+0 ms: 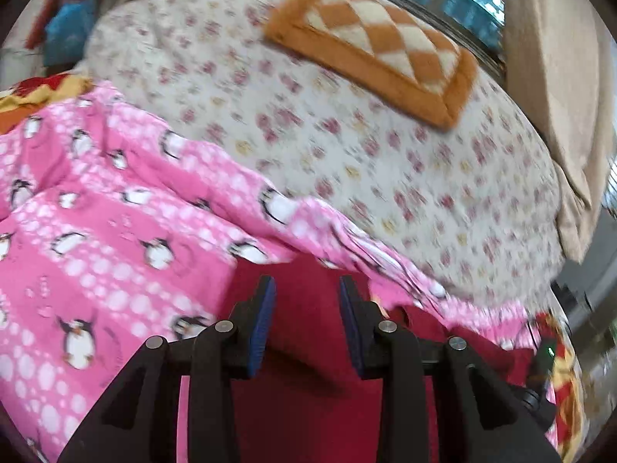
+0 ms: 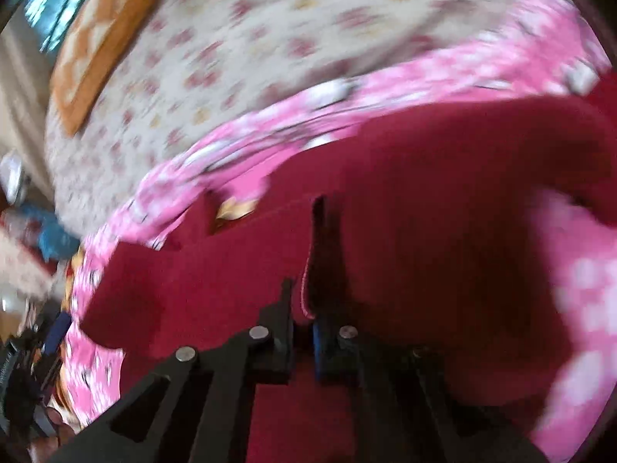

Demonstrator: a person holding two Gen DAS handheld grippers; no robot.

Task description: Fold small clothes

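A dark red garment lies on a pink penguin-print blanket on the bed. My left gripper is open just above the red cloth, with nothing between its blue pads. In the right wrist view the red garment fills the middle, partly lifted. My right gripper is shut on a fold of its edge, which stands up between the fingers. The view is blurred by motion.
A flowered bedsheet covers the bed beyond the blanket. An orange and cream checked cushion lies at the far side, also in the right wrist view. A beige curtain hangs at the right. Clutter sits at the left edge.
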